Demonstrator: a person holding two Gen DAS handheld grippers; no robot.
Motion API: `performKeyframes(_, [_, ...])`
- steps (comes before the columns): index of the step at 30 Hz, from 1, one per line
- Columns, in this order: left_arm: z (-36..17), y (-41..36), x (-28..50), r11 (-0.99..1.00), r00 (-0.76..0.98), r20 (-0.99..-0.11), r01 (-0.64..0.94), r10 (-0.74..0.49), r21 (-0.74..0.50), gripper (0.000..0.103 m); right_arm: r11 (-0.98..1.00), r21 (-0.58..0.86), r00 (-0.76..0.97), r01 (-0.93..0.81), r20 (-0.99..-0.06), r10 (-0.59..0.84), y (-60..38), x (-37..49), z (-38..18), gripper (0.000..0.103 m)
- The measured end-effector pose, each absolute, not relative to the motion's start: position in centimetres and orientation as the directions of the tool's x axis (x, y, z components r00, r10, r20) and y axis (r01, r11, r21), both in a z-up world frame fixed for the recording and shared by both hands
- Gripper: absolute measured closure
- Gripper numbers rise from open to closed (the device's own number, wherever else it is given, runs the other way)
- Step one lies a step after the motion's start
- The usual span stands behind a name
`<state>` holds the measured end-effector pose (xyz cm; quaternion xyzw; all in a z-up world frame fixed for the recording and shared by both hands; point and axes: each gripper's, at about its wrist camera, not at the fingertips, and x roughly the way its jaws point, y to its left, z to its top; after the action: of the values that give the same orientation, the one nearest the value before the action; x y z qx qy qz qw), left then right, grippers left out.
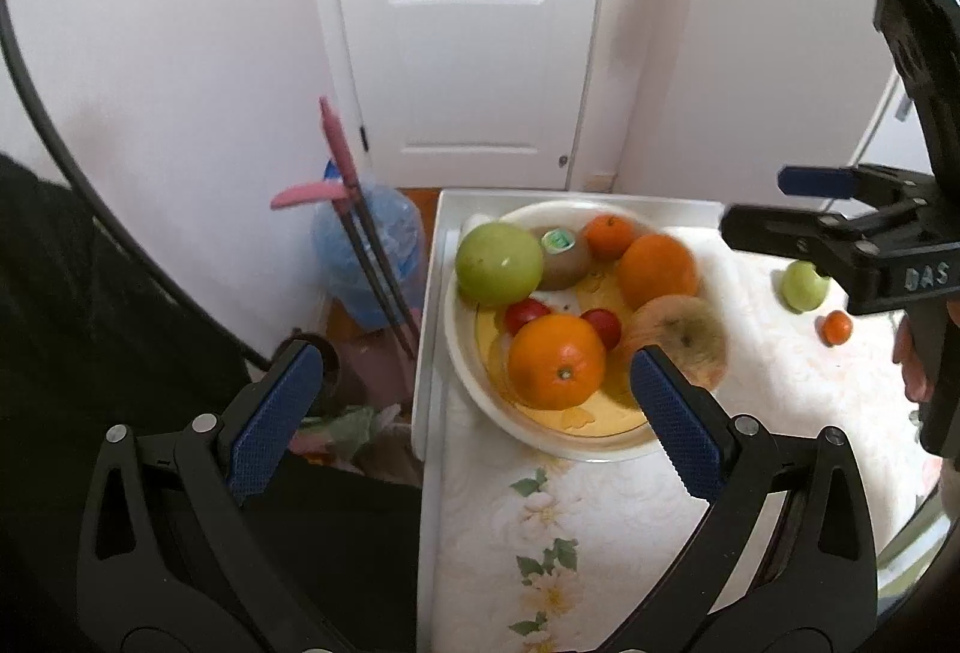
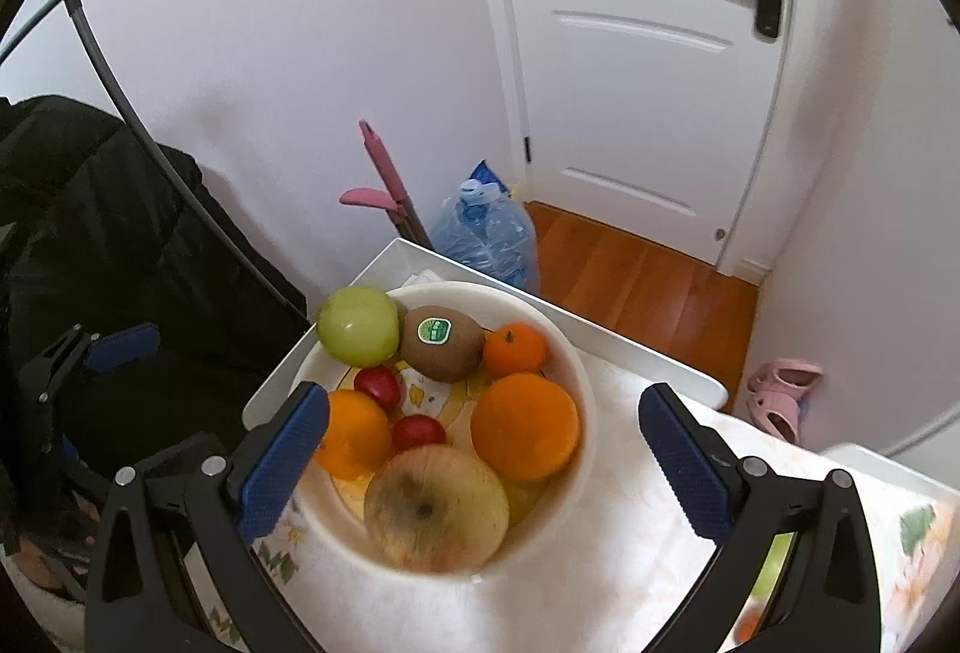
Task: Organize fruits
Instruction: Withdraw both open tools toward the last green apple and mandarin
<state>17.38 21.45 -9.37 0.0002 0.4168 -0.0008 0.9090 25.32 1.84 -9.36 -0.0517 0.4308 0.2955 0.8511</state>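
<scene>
A white bowl (image 1: 462, 353) (image 2: 576, 371) on the table holds a green apple (image 1: 498, 264) (image 2: 359, 324), a kiwi (image 1: 564, 257) (image 2: 443, 342), a small tangerine (image 1: 609, 234) (image 2: 514, 349), two oranges (image 1: 557, 360) (image 1: 657, 270) (image 2: 525, 426), a yellowish apple (image 1: 681, 332) (image 2: 435, 509) and two small red fruits (image 1: 525, 314) (image 2: 378, 388). A small green fruit (image 1: 804, 284) and a small orange fruit (image 1: 836, 327) lie loose on the table to the right. My left gripper (image 1: 474, 389) is open and empty over the bowl's near left. My right gripper (image 2: 483, 437) (image 1: 762, 209) is open and empty above the bowl.
The table (image 1: 570, 533) has a floral cloth and a white raised edge (image 1: 429, 353). Left of it are a blue water jug (image 1: 366, 257) (image 2: 489, 233), pink-handled poles (image 1: 342, 161) and dark fabric (image 2: 90, 209). A white door (image 1: 468, 17) stands behind; pink shoes (image 2: 780, 395) lie on the floor.
</scene>
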Motion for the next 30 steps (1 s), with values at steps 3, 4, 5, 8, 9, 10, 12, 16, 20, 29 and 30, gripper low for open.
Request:
performKeyframes(3, [-8.0,20.7,17.2,1.000,0.670,-0.742,0.026,-0.023,-0.008,0.000,0.840,0.174,0.476,-0.514,-0.757,0.448,0.0,23.7,-7.8,0.000])
performKeyframes(4, [-7.4,20.2,17.2,0.999,0.676,-0.736,0.039,-0.034,-0.010,0.000,0.847,0.176,0.485,-0.502,-0.753,0.444,-0.7,23.2,-7.3,0.000])
performKeyframes(5, [-7.1,19.9,17.2,0.999,0.679,-0.733,0.045,-0.038,-0.010,0.000,0.851,0.177,0.490,-0.495,-0.752,0.441,-1.2,22.9,-7.0,0.000])
performKeyframes(8, [-6.1,18.2,17.3,0.997,0.688,-0.724,0.074,-0.060,-0.012,0.000,0.872,0.174,0.511,-0.458,-0.751,0.418,-4.1,21.4,-6.1,0.000])
performKeyframes(9, [-5.9,17.4,17.4,0.996,0.688,-0.722,0.088,-0.071,-0.013,0.000,0.878,0.176,0.514,-0.445,-0.753,0.411,-5.0,21.1,-6.0,0.000])
performKeyframes(10, [-5.7,16.7,17.5,0.995,0.689,-0.721,0.098,-0.078,-0.014,0.000,0.885,0.177,0.516,-0.432,-0.756,0.403,-5.8,20.9,-5.9,0.000])
performKeyframes(12, [-5.6,15.3,17.7,0.994,0.689,-0.720,0.111,-0.087,-0.014,0.000,0.898,0.178,0.523,-0.404,-0.760,0.386,-7.8,20.4,-5.8,0.000])
performKeyframes(16, [-6.0,11.8,18.6,0.991,0.668,-0.736,0.131,-0.109,-0.027,0.000,0.925,0.150,0.547,-0.350,-0.769,0.332,-11.7,19.4,-6.2,0.000])
performKeyframes(20, [-7.1,8.8,19.4,0.985,0.637,-0.757,0.169,-0.145,-0.046,0.000,0.936,0.128,0.549,-0.327,-0.781,0.299,-14.7,18.7,-7.2,0.000])
performKeyframes(29, [-9.6,3.4,21.6,0.965,0.571,-0.797,0.256,-0.198,-0.057,0.000,0.946,0.132,0.532,-0.295,-0.800,0.277,-18.6,17.8,-10.3,0.000])
performKeyframes(30, [-9.9,2.9,21.9,0.962,0.562,-0.802,0.266,-0.201,-0.055,0.000,0.948,0.133,0.530,-0.290,-0.802,0.275,-18.7,17.6,-10.7,0.000])
